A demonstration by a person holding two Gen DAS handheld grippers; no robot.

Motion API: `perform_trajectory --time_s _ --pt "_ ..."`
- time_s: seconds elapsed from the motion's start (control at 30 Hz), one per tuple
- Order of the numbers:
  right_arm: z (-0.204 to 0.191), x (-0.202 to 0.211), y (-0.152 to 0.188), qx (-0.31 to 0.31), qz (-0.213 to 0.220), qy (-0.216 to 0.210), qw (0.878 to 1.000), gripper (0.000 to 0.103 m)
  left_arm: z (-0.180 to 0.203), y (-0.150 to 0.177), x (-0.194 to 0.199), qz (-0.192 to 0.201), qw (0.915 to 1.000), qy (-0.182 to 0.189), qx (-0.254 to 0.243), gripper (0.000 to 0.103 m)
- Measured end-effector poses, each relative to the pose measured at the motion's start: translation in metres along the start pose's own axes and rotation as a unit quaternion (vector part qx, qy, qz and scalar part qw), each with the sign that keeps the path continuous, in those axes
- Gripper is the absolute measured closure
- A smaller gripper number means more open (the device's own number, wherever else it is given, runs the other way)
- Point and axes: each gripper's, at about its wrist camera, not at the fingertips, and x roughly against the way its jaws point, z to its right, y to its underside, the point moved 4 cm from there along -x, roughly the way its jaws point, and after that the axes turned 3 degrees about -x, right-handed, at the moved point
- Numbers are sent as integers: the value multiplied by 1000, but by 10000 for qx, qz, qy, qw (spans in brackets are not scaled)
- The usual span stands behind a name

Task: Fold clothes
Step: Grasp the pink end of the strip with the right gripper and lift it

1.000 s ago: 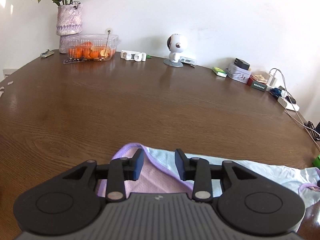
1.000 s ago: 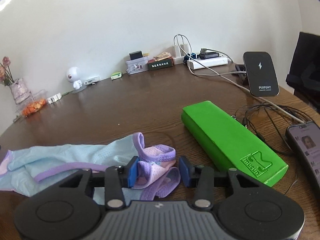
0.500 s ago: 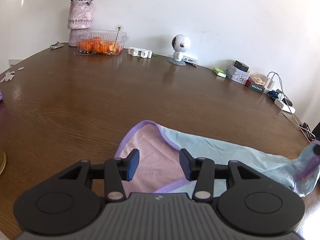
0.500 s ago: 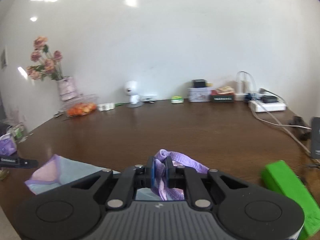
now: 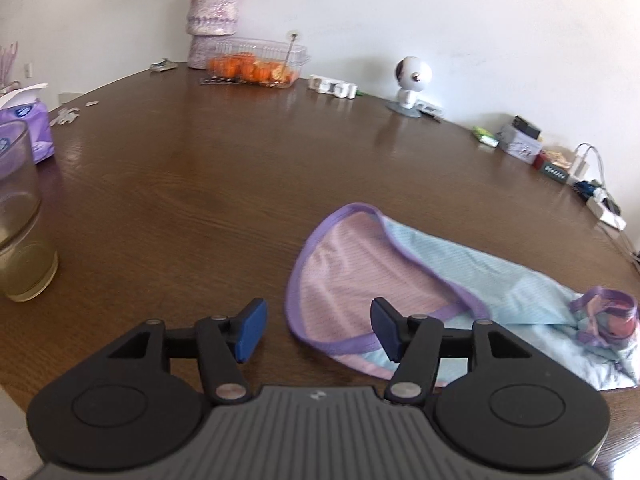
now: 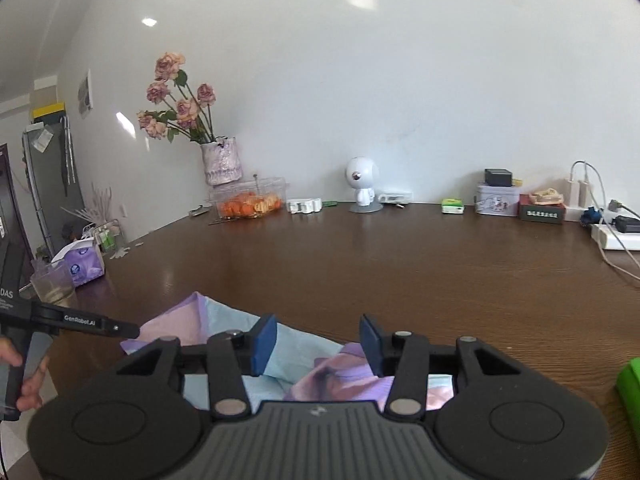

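Note:
A light-blue garment [image 5: 472, 276] with purple trim and a pink lining lies on the brown table, its open pink end toward the left and a bunched purple end [image 5: 604, 316] at the right. My left gripper [image 5: 316, 328] is open and empty, just above the garment's near left edge. My right gripper [image 6: 316, 340] is open and empty above the garment [image 6: 280, 344], whose bunched purple part [image 6: 340, 376] lies under its fingers. The left gripper's side shows in the right wrist view [image 6: 80, 322].
A drinking glass [image 5: 20, 216] and a purple tissue pack [image 5: 28, 124] stand at the left. A vase [image 5: 212, 20], a box of oranges [image 5: 256, 68], a white toy robot [image 5: 412, 84], small boxes and chargers line the far edge. A green case [image 6: 630, 392] lies at the right.
My right gripper, shut on the garment's purple end half a second ago, has opened and let it go. My left gripper has opened wider and drawn back and left from the garment.

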Motion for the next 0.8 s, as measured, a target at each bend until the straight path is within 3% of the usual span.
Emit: perform_trajectory --time_s 0.07,0.17,0.2,0.27,0.37,0.47,0.53,0.6,0.63,0.67,0.73,0.8 --pt "20 -16 6 -62 -358 381 9986 81 -3 4 -1 -8 9999 -82 79 44" --pt "22 -48 27 350 -1231 170 9916 84 -2 8 -1 -13 9997 -221 119 44" --pt "17 -51 24 626 -1313 95 9893 84 0 9 -1 -2 9995 -323 66 44" --pt "7 -49 0 1162 -1149 -70 9865 83 7 12 2 75 9979 -622 -155 44" --pt "-12 -69 -56 1612 -971 -562 9805 63 8 17 1 52 9969 -781 -123 44" --pt "-56 -129 -85 2385 -1103 -1090 9587 65 9 17 0 49 9968 -796 -41 45" --pt "-88 -173 -84 2687 -1471 -1453 9408 67 12 16 1 14 9971 -766 4 55" --pt "-121 -214 -76 2679 -1951 -1937 9234 77 17 15 0 -49 9967 -815 -44 69" --pt "-135 -230 -71 2692 -2145 -2136 9143 78 19 15 -1 -62 9964 -842 -87 79" --pt "-148 -244 -65 2719 -2302 -2303 9055 78 20 14 -3 -65 9961 -873 -115 82" --pt "-168 -266 -52 2807 -2534 -2455 8926 78 19 12 -8 -35 9957 -917 -130 90" --pt "-178 -282 -42 2928 -2627 -2363 8885 82 16 5 -14 -77 9957 -917 -130 97"
